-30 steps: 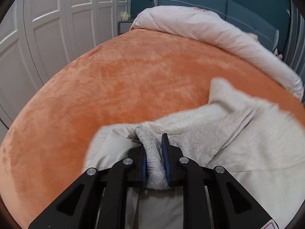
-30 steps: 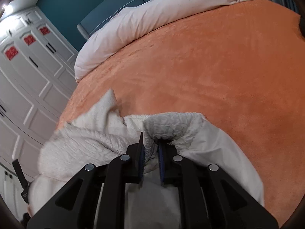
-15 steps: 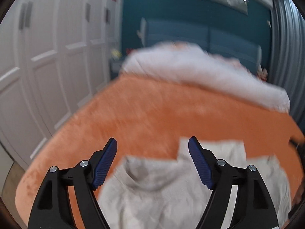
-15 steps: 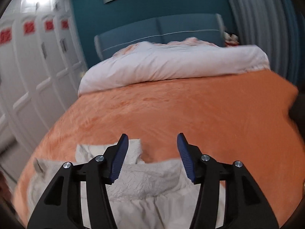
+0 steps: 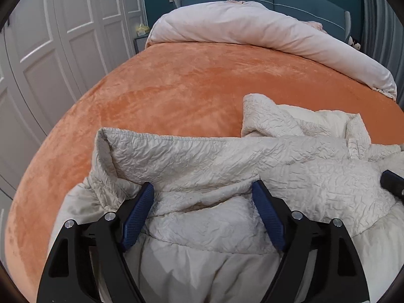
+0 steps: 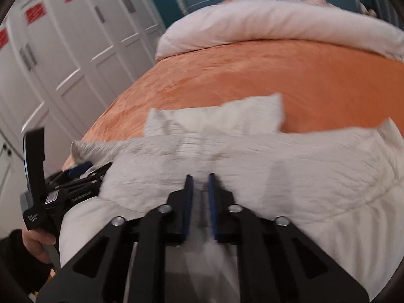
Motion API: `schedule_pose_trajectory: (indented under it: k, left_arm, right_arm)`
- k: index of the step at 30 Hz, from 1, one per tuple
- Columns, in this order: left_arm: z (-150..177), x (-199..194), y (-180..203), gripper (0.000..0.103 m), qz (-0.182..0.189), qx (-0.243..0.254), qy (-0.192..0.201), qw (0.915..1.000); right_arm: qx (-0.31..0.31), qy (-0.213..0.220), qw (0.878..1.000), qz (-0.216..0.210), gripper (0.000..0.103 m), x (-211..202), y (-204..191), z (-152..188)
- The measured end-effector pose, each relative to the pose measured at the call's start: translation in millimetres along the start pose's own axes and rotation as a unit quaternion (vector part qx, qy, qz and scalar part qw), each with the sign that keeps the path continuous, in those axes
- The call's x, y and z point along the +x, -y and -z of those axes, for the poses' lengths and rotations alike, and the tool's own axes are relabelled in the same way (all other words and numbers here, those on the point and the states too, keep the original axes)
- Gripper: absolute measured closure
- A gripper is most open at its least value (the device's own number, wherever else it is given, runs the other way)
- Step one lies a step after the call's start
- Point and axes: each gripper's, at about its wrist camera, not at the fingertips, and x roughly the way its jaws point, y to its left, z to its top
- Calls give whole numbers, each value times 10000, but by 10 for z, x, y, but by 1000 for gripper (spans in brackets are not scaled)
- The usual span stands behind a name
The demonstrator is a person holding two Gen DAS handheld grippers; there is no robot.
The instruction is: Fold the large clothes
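Writing on my left gripper label is too blurred to read. Cream jacket lies crumpled on the orange bedspread. Left jaws, clamped on fabric a second ago, are opening, pads clear; right gripper now pinches a jacket fold.

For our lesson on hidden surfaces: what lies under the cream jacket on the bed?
The orange bedspread shows around the cream jacket and runs beneath it. Whatever else lies under the jacket is covered.
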Motion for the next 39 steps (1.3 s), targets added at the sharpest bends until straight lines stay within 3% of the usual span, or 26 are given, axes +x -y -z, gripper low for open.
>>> schedule_pose_trajectory:
  k: [7,9,11,13,14,15,18,22,23,24,25,27,29,31,33,34,35,36,37,39]
  left_arm:
    - [72,60,39,23,-82,74,73,9999]
    - [82,79,43,23,-86,75,77,9999]
    - [95,92,41,23,-68,56,85,9999]
    - [100,93,37,23,-42,31,84,10000]
    - [92,79,22,23,-12,1,85,10000]
    - [68,37,-8,23,43,-45,95,9999]
    - [-22,-132,-160,23,158,-273,166,9994]
    - [-113,-178,-456,24,311,-673,169,9971]
    - [-99,-116,-473,24,293,-657,100,9974]
    - [-42,-5,-450,24,186,-494,16,9986]
    - [10,34,-404,24,77,-332,26,9994]
    - [87,44,-278,24,-244,-118,215,9994]
    - [115,56,-248,24,-333,-100,301,9989]
    - [129,84,-254,23,-318,-120,288,9990]
    - [131,90,-270,23,-311,-127,266,9991]
    - [129,85,-280,23,-285,-137,261,9992]
    - [128,79,-303,23,-230,-156,249,9993]
    - [119,77,-319,23,-180,-173,231,9994]
    - [103,71,-329,23,-139,-173,201,9996]
    - [21,-46,-325,24,-77,-129,123,9998]
  right_arm:
    - [744,218,9967,230,103,-211,521,62]
    - [912,447,9925,681,98,-367,524,1]
    - [747,600,9927,730,97,-408,364,-170]
    - [178,478,9977,446,85,-259,-19,-479]
    - [-64,343,9989,327,59,-141,-186,-596]
    - [-265,170,9992,242,49,5,-344,-700]
    - [-764,-322,9966,20,51,611,-774,-953]
    - [-728,-1234,9896,-142,51,1379,-974,-1051]
    - [-737,-1425,9870,-84,55,1528,-990,-1028]
    - [-806,-1557,9845,-1,81,1618,-1016,-971]
    - [-937,-1640,9820,60,92,1704,-1054,-940]
    - [-835,-1348,9873,-50,97,1583,-1049,-977]
    - [-283,-1011,9942,-226,97,1505,-864,-1084]
    - [165,-1248,9919,-161,96,1719,-600,-981]
    - [899,-1191,9875,-519,97,1737,-359,-980]
    - [1188,-815,9881,-535,97,1569,-268,-1026]
    - [1297,-270,9911,-161,91,1318,-198,-1089]
    - [1411,122,9899,-70,91,1104,-112,-1117]
    - [1626,474,9854,-195,91,874,29,-1132]
    - [1952,586,9789,-148,91,491,378,-1108]
